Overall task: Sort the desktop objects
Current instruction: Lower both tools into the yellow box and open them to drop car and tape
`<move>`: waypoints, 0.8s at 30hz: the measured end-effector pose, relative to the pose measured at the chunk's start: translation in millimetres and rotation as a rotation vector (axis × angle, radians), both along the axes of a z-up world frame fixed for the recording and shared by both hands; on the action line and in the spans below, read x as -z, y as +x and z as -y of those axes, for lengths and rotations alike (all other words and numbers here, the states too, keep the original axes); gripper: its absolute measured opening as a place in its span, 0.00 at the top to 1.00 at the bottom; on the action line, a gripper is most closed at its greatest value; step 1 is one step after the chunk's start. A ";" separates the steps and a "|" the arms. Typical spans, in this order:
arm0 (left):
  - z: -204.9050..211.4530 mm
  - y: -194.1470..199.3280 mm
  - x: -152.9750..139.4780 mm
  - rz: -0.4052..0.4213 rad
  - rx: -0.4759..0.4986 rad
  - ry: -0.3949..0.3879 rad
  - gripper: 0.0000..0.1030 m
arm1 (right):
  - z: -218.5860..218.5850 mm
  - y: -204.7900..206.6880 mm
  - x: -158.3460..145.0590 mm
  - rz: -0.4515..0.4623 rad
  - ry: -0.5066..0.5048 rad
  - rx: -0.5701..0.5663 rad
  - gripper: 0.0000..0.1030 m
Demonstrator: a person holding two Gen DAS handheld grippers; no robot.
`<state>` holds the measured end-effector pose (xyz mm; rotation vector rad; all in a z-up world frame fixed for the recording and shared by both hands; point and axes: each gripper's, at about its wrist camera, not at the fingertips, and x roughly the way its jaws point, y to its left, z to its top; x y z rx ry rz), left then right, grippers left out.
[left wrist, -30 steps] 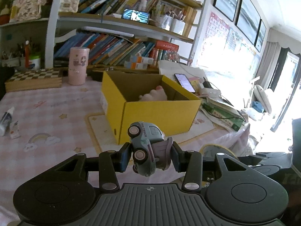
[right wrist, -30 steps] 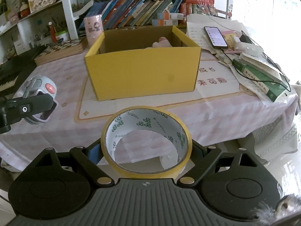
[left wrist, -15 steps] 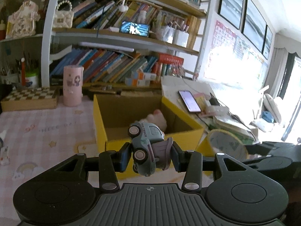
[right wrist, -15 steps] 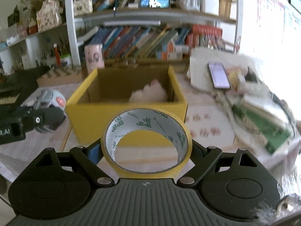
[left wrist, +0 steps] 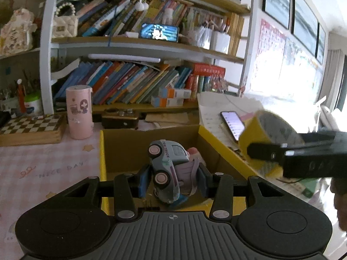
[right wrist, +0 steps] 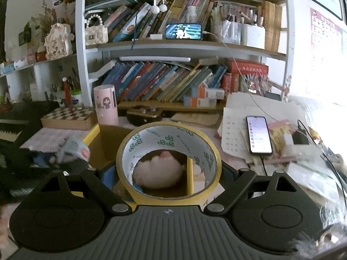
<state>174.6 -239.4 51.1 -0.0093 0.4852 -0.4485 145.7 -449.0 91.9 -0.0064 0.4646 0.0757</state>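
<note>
**Now both grippers hold a thing over the yellow box**

The left gripper [left wrist: 172, 178] has its jaws closed tight on a little toy car [left wrist: 168, 164]. The car is pale blue with pink wheels, and it says "FUN TRUCK" on its side. It is tipped up on its end and hangs over the open yellow cardboard box [left wrist: 102, 151].

The right gripper [right wrist: 168, 181] has its jaws squeezed on a big roll of yellow tape [right wrist: 169, 138]. The roll stands on its edge, so you can look right through the hole. Through the hole you see a fluffy white and pink plush toy [right wrist: 157, 171] lying down inside the box. The tape is over the box too, near its right wall.

The box sits on a pink checked tablecloth [left wrist: 39, 162]. Behind it stand a pink cup [left wrist: 79, 112] and a wooden chessboard [left wrist: 30, 125]. To the right, a lit phone [right wrist: 259, 134] lies on some papers. Shelves full of books [left wrist: 134, 84] are at the back.
</note>
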 end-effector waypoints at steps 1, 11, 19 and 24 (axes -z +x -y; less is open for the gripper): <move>4.6 6.2 2.6 -0.005 0.001 0.016 0.57 | 1.4 6.1 -0.8 0.003 0.000 -0.009 0.15; 23.5 44.5 33.8 -0.088 -0.028 0.131 0.57 | -9.8 74.5 4.3 -0.038 0.008 -0.127 0.15; 29.3 58.4 48.9 -0.159 -0.028 0.159 0.57 | -31.0 136.8 22.5 -0.163 0.017 -0.222 0.15; 29.5 62.5 51.1 -0.174 -0.040 0.165 0.57 | -44.2 168.0 37.9 -0.252 -0.001 -0.261 0.15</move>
